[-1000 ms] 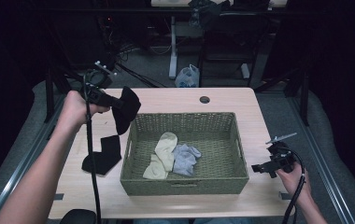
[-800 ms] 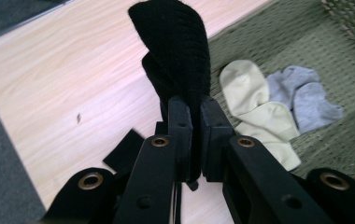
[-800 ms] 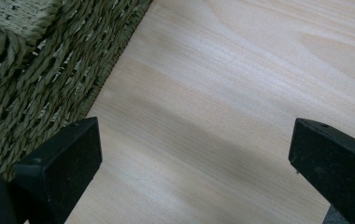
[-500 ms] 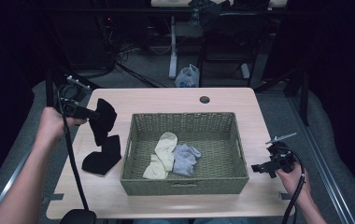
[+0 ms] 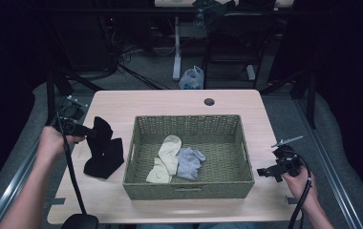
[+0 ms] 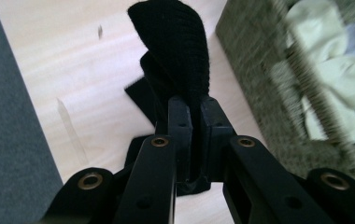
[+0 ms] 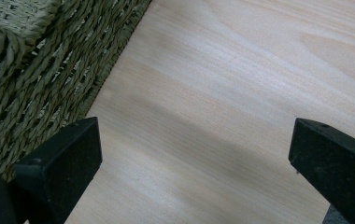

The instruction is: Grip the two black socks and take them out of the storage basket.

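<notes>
Since a second ago the left gripper has swung from high over the basket's near-left corner out to the table's left side and down, carrying the black sock with it; the right gripper has stayed where it was. No brand, label or writing can be read on anything.

Now the left gripper's jaws are pinched together on the black sock, which rises past the jaw tips in the left gripper view and hangs over a second black sock lying flat on the table, just left of the woven basket. Inside the basket lie a cream sock and a grey sock, touching. The right gripper hovers with jaws spread wide over bare wood just beside the basket's right wall, holding nothing.
</notes>
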